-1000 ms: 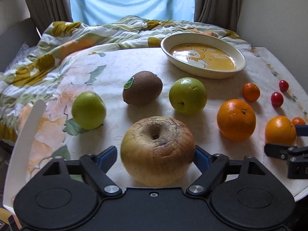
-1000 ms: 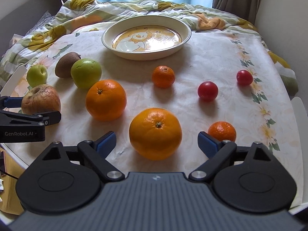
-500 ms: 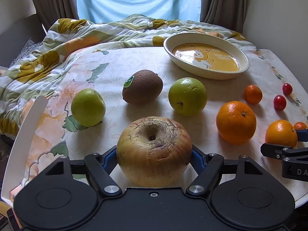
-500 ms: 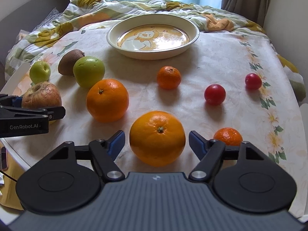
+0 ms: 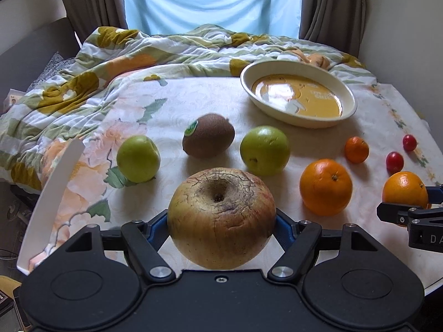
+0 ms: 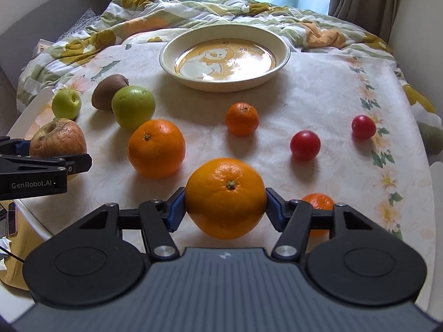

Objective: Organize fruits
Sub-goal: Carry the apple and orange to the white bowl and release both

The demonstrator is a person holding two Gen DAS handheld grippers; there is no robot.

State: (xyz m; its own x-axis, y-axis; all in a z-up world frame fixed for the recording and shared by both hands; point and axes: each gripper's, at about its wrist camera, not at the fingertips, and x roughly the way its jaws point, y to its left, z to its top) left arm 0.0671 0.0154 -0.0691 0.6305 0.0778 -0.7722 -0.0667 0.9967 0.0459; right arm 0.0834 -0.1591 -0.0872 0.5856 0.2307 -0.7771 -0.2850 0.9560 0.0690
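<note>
Here, the left gripper (image 5: 221,222) has its jaws partway open, and its blue pads press on both sides of a wrinkly old apple (image 5: 221,217). The apple looks lifted a bit off the desk (image 5: 193,96). The right gripper (image 6: 225,207) has just been closing its jaws, and now its blue pads touch both sides of a big orange (image 6: 225,197). That orange sits low in the right wrist view, at about 6 o'clock from the plate (image 6: 282,55).

Now count the fruit. There is one wrinkly apple. There are two green apples, one small (image 6: 66,103) and one bigger (image 6: 133,109). There is one brown kiwi (image 6: 108,91) with a green sticker, just beside the bigger green apple. There are two big oranges, the held one and another (image 6: 156,148) at about 10 o'clock from it. There are three small mandarins: one (image 6: 242,119) in the middle of the desk, and one (image 6: 318,202) half hidden behind the right gripper's finger. I only see two for sure, so count two. There are two little red tomatoes (image 6: 304,145) (image 6: 363,126) at about 2 o'clock from the held orange. There is one plate, cream with a yellow cartoon animal inside, at 12 o'clock.

The desk has a pale cloth with flowers on it. Behind it lies a rumpled flowery blanket (image 5: 110,63). At the back is a bright window (image 5: 210,0) with brown curtains (image 5: 332,5) on each side.
</note>
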